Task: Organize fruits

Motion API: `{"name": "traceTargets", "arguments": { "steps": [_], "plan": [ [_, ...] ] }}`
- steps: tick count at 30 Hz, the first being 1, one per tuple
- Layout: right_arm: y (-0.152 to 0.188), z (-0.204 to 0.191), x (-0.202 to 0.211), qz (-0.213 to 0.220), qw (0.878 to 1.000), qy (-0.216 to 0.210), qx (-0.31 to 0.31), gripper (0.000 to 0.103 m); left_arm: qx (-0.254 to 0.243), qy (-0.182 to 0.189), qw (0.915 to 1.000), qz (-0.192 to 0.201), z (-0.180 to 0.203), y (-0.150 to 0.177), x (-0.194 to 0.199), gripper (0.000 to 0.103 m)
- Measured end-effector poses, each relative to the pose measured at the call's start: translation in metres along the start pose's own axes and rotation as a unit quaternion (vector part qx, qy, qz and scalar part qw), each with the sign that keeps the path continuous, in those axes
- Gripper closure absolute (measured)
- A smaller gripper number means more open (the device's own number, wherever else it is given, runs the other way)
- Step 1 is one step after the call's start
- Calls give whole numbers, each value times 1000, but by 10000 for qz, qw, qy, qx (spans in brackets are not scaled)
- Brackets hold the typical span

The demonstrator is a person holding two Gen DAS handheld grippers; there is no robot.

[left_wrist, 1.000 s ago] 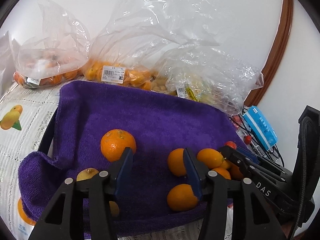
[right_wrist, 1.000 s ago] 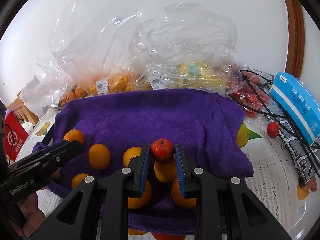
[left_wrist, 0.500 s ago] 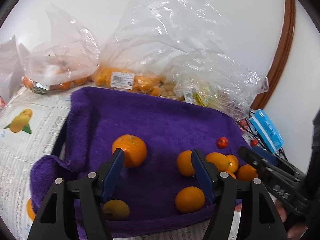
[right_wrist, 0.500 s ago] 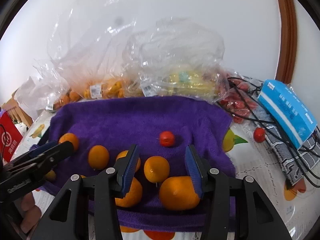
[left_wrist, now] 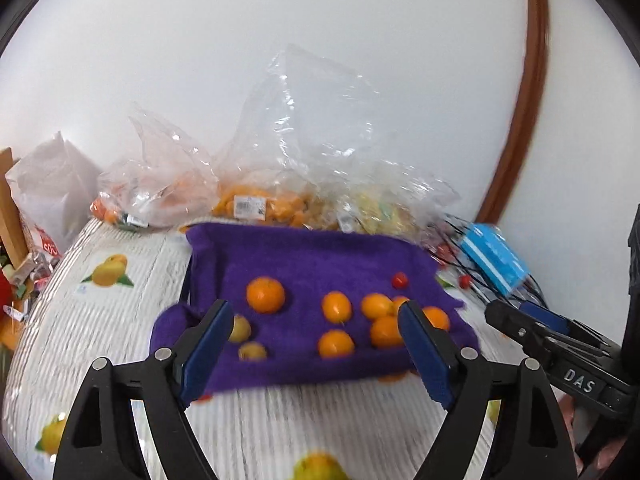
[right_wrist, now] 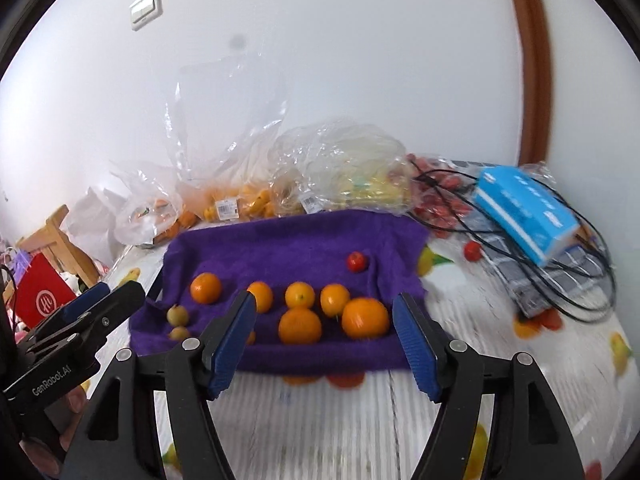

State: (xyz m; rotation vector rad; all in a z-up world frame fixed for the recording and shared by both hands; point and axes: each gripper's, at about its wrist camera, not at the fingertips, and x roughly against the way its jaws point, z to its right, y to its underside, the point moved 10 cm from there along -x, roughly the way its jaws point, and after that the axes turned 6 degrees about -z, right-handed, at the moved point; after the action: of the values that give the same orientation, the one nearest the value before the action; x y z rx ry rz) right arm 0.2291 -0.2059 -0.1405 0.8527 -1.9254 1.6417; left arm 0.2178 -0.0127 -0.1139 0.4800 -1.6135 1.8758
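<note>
Fruits lie spread on the purple towel [right_wrist: 304, 240] while both grippers hang above its near edge, carrying nothing.

The left gripper [left_wrist: 316, 344] and right gripper [right_wrist: 324, 340] have just been opening; their jaws stand wide with no fruit between the pads. Oranges [right_wrist: 365, 318] cluster toward the towel's right side, one large orange [left_wrist: 265, 294] sits apart at the left beside two small yellowish fruits [right_wrist: 177, 314], and a small red fruit [right_wrist: 357, 261] rests farther back. To do the next pick well, choose one fruit standing clear of its neighbours, approach from above, and close gently so nothing rolls off the towel.
</note>
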Motion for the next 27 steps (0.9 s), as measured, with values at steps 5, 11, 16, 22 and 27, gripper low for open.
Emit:
{"name": "traceTargets", "arguments": {
  "steps": [5,11,16,22,27],
  "plan": [
    [24,3,38,-124,9995,264,-90,32,-172,-182,9997,68,10,13,34,20],
    [44,9,88,210,9984,464,-257,15,-273,-204,9994,-46,20,29,61,16],
    [55,7,123,378,9973,621,-125,4,-276,-325,9991,-21,24,38,84,15],
    [71,4,152,370,9972,643,-97,1,-324,-636,9974,65,24,46,108,13],
    [76,6,166,433,9972,594,-167,1,-387,-565,9976,97,28,47,115,13]
  ]
}}
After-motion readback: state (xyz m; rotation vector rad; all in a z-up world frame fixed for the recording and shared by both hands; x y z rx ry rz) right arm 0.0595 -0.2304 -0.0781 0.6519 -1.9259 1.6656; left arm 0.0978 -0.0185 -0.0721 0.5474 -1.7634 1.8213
